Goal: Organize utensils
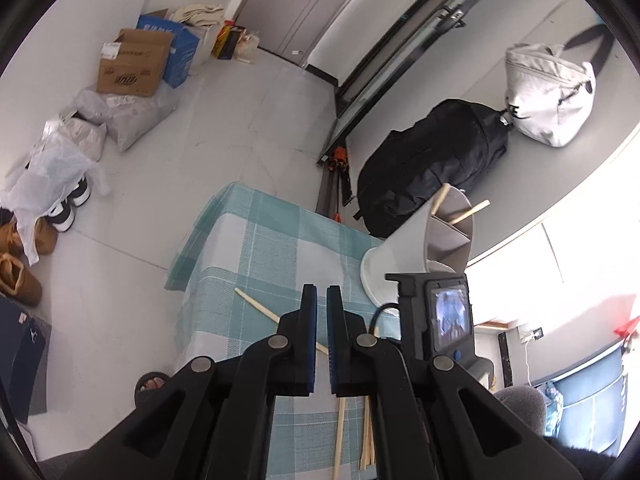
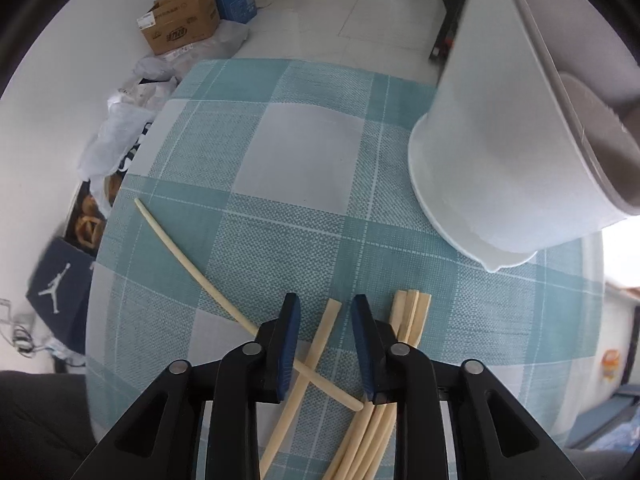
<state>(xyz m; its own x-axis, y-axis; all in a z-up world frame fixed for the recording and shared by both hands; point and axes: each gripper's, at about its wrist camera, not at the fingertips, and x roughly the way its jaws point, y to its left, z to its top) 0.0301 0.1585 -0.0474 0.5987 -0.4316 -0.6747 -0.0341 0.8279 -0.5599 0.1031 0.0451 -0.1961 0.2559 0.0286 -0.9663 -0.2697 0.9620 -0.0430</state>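
Pale tiled floor [image 1: 256,120] with cardboard boxes [image 1: 134,66] and bags beyond a teal checked tablecloth [image 2: 304,152], white divided utensil holder [image 2: 496,152] at its far right, loose chopsticks [image 2: 308,360] near that holder's base, right gripper [image 2: 325,312] narrowly parted over one, pressing nothing, left gripper [image 1: 322,300] closed and empty.

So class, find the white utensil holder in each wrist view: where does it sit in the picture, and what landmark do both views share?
Left wrist view: the white utensil holder stands right of centre on the checked tablecloth, with chopsticks poking out.
Right wrist view: the holder fills the upper right, close up.
Shared landmark: the long diagonal chopstick lying left of the holder.
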